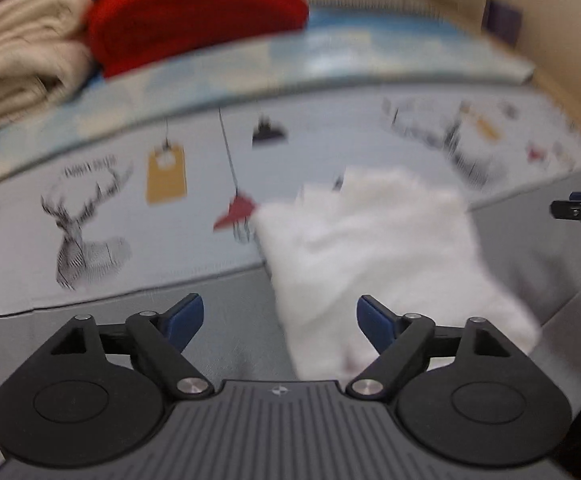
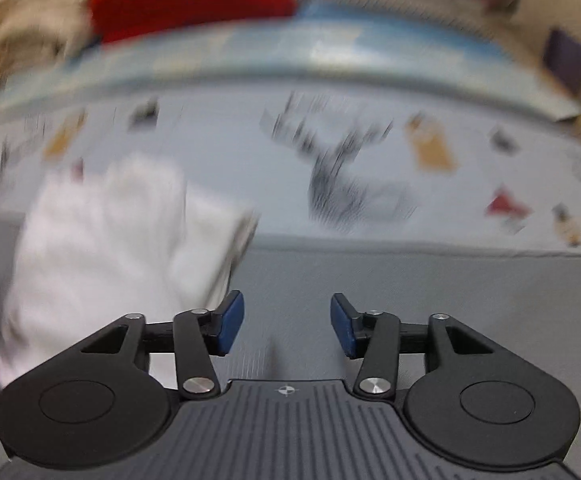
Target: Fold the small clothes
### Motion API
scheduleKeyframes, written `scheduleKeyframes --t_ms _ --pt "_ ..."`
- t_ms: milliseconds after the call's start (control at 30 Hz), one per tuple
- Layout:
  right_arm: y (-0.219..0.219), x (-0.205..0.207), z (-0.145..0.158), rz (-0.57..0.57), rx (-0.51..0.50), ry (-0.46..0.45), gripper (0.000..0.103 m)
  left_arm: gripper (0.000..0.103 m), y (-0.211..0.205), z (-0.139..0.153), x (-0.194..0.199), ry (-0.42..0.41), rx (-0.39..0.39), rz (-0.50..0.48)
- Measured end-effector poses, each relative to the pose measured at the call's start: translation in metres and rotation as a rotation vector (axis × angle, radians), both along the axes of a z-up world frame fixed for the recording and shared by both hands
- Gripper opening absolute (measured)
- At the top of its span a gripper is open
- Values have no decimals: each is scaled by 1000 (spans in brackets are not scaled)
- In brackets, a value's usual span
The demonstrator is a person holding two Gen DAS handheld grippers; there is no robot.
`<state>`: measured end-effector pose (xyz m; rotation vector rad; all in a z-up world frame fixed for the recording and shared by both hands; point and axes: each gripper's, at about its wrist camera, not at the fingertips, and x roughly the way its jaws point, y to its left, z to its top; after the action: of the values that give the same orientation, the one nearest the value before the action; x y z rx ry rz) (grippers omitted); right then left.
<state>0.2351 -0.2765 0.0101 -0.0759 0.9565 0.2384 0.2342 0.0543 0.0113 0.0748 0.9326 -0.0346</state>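
Two grippers: left gripper (image 1: 279, 322) and right gripper (image 2: 287, 326) are apart, empty.
White cloth (image 1: 378, 264): looks folded.
Left: maybe more clothes.

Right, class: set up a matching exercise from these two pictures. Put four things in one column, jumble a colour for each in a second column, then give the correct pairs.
Things:
1. folded garment
2. cushion
3. stacked towels
4. pads on the left gripper fingers

Colours:
A. blue
B. beige
C. white
D. red

Pairs: 1-C, 2-D, 3-B, 4-A
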Motion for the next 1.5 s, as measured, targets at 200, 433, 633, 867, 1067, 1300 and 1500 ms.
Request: scheduleKeyframes --t_ms 200,433,633,867,1067,1300,1500 --pt "-6 -63 68 -34 122 -251 97 97 -29 40 -64 -155 -69 37" --pt "8 -144 62 -9 129 -334 100 103 -65 3 -141 -255 8 -10" --pt "39 -157 38 18 84 -255 99 103 -67 -35 -128 -117 -64 -11" --pt "55 -154 19 42 9 -180 99 103 -50 -50 -110 -29 -144 87" --pt "58 -156 16 58 -1 -177 99 103 -45 -50 -107 -14 -147 145" --pt "54 -151 15 37 16 -165 99 103 -44 -53 -106 6 -127 168" --pt "59 -152 13 61 6 -163 99 103 -45 -54 -103 22 -131 173"
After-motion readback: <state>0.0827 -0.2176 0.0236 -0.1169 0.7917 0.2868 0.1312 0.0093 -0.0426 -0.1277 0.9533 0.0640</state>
